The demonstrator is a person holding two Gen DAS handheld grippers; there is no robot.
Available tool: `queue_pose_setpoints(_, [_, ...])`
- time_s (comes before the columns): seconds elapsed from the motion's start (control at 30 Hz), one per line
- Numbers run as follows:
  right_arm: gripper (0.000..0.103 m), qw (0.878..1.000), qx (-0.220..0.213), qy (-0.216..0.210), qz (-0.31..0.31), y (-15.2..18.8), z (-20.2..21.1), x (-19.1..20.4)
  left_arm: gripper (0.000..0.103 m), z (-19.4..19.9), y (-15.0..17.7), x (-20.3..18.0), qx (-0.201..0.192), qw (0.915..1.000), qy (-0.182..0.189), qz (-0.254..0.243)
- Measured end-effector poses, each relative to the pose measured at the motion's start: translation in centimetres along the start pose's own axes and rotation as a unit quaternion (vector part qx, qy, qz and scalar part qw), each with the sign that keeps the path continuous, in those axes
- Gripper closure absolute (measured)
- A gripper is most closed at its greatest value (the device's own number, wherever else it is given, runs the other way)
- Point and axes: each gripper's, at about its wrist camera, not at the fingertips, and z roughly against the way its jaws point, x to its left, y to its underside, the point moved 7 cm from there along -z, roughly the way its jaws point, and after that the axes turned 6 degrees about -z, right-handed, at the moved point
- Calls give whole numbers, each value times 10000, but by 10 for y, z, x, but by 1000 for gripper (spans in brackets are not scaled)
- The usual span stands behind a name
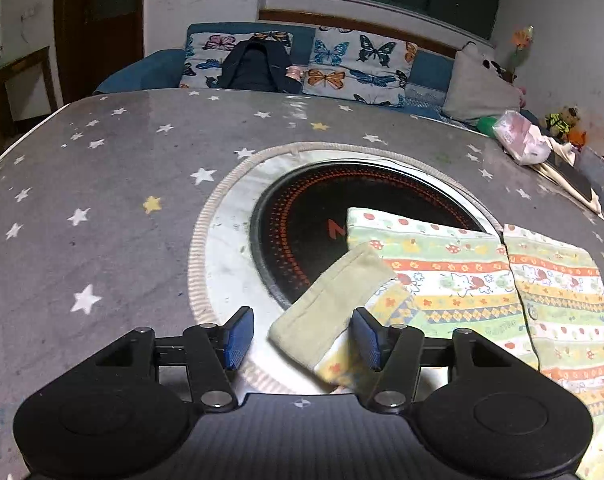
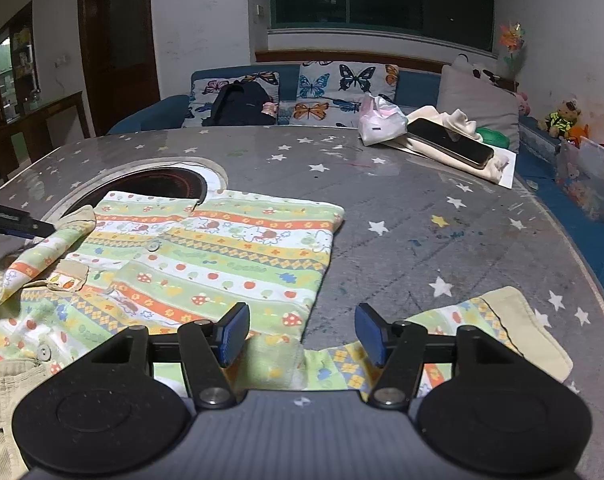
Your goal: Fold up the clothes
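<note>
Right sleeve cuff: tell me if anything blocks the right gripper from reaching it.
Nothing visible does. The right gripper has its jaws open just above the sleeve, and the beige cuff lies flat on the star-print tablecloth to its right, uncovered.

Striped, cartoon-print child's shirt [image 2: 222,248] flat on star-patterned table; one beige-cuffed sleeve [image 1: 333,312] folded inward

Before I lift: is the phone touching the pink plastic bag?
Cannot tell. The right wrist view shows the phone end right beside the pink plastic bag, neither gap nor contact plain.
</note>
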Motion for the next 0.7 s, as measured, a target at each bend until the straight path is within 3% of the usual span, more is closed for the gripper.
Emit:
queue_pose_setpoints(0.03, [42,10000,4,-7,8,0,-1,1,48,-3,0,-3,0,10000,-10,-70])
queue_pose_setpoints(0.1, [42,10000,13,-14,11,0,-2,1,59,-4,1,-5,-48,9998,-27,-178])
queue_pose_setpoints(0.17, [42,10000,13,-23,2,0,-4,2,85,-5,1,-6,-79,9997,9,-227])
queue_pose_setpoints(0.2, [42,10000,12,-33,-1,0,-4,3,89,-4,1,-4,-77,9998,65,-158])
queue_pose_setpoints(0.33, [41,10000,3,-58,28,-1,-3,6,93,7,1,9,-213,9997,65,98])
queue_pose_setpoints(0.47, [41,10000,-20,-64,46,-2,-3,8,94,34,-2,35,-509,9978,-280,308])
queue_pose_setpoints(0.7, [40,9998,-33,-112,131,-4,-4,13,94,100,18,110,-893,9834,-1346,824])
